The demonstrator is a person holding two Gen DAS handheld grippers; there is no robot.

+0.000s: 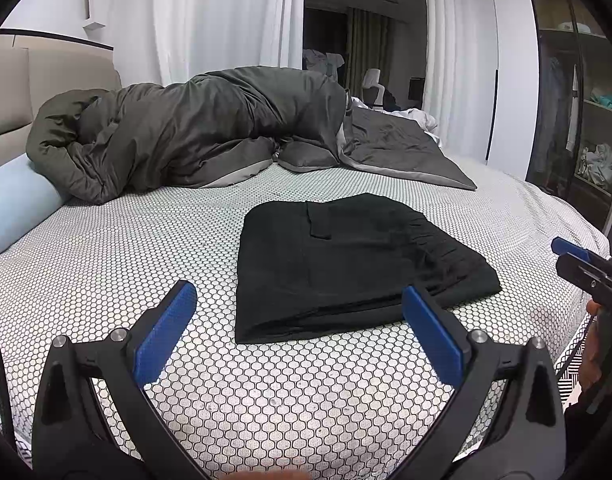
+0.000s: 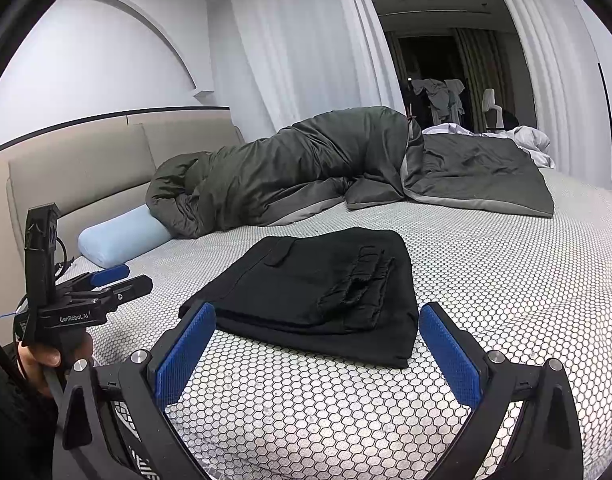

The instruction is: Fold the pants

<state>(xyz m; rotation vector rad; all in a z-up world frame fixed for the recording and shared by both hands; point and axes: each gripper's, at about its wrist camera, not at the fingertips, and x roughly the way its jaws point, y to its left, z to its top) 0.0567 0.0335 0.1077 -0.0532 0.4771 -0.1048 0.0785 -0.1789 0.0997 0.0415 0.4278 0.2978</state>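
Observation:
Black pants [image 1: 346,264] lie folded into a compact rectangle on the honeycomb-patterned bed sheet [image 1: 125,248]. In the right wrist view the same pants [image 2: 318,292] show their gathered waistband on top. My left gripper [image 1: 299,300] is open just short of the fold's near edge, with nothing between its blue pads. My right gripper [image 2: 318,320] is open too, hovering in front of the pants without touching them. Each gripper shows in the other's view: the right gripper [image 1: 574,254] at the far right edge, the left gripper [image 2: 121,278] at the left, held by a hand [image 2: 45,356].
A rumpled dark grey duvet [image 1: 193,140] lies heaped across the far side of the bed. A pale blue bolster pillow [image 1: 13,208] rests by the beige headboard [image 2: 85,168]. White curtains [image 1: 217,20] hang behind, and a glass-door wardrobe [image 1: 578,120] stands to the right.

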